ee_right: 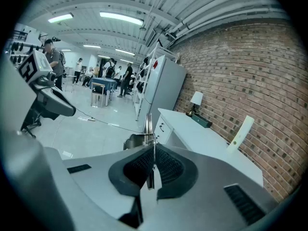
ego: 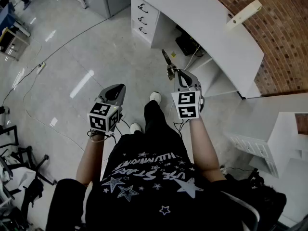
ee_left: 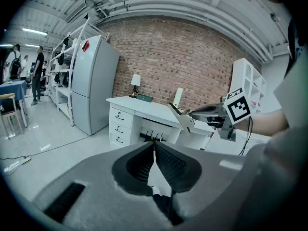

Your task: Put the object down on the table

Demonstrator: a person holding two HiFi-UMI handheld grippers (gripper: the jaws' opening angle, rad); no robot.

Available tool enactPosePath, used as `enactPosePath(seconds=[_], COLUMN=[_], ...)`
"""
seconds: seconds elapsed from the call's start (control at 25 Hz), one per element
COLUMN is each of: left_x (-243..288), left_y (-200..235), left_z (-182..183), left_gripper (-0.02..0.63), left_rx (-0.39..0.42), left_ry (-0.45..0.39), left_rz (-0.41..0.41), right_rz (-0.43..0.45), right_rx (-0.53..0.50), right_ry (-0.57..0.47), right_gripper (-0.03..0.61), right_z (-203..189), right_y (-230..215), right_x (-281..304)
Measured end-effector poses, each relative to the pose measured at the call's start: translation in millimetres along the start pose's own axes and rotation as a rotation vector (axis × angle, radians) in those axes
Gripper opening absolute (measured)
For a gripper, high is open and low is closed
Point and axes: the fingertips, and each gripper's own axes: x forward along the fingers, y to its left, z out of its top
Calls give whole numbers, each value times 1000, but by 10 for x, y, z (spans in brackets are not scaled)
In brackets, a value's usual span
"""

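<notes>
Metal tool (ego: 167,59) juts from the right claw (ego: 172,74), whose pads are clamped on its thin blade. It is held in the air above the floor (ego: 86,57), short of the white surface (ego: 211,28). The left claw (ego: 117,87) is closed with nothing in it.

The head camera looks steeply down on the left gripper (ego: 114,91), right gripper (ego: 179,75), floor (ego: 72,57) and desk (ego: 211,28). Each gripper camera sits close behind its own jaws, looking level. The left one faces the desk and brick wall (ee_left: 192,61) and catches the right gripper. The right one looks along that wall and shares the desk.
</notes>
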Motion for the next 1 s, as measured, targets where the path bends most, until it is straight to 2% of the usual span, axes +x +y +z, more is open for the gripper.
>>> enactPosePath(seconds=[0.52, 0.8, 1.0], left_x=[101, 438, 839], left_y=[100, 233, 417], left_z=[103, 279, 541], left_gripper=[28, 28, 28], left_rx=[-8, -6, -7], left_ry=[-4, 12, 19], left_rz=[7, 13, 24], right_rz=[2, 21, 25], right_rx=[-15, 15, 27], right_ry=[-5, -20, -28], right_gripper=[12, 14, 12], right_z=[99, 178, 302], right_y=[-83, -325, -637], right_x=[101, 455, 870])
